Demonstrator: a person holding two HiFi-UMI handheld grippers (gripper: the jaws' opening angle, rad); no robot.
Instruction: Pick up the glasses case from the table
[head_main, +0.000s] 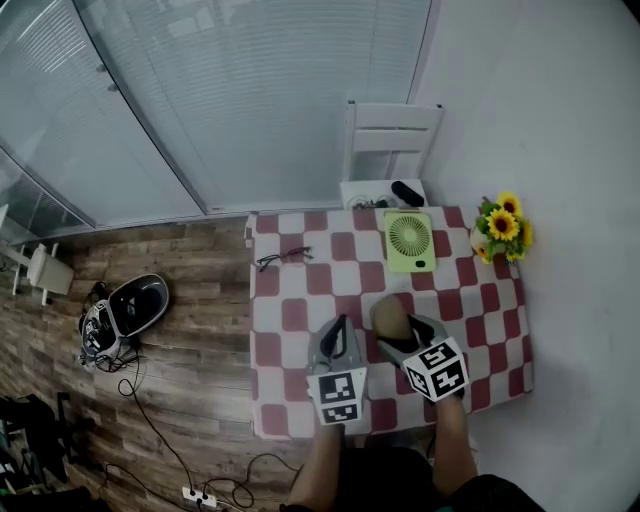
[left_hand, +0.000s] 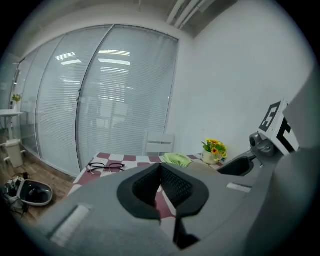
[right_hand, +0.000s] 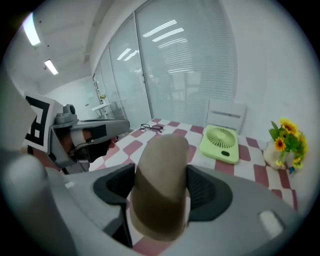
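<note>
The left gripper (head_main: 338, 326) hovers over the near edge of the checkered tabletop (head_main: 300, 300), its fingers (left_hand: 176, 184) brought together on nothing. Just beside it, at its 3 o'clock, the tan glasses case (head_main: 388, 313) sits clamped between the fingers (right_hand: 207, 192) of the right gripper (head_main: 401, 336). The case's long axis runs along those fingers, with its rounded far end sticking out past their tips toward 11 o'clock in the head view. It looks lifted, so any further raise belongs to the right hand.
</note>
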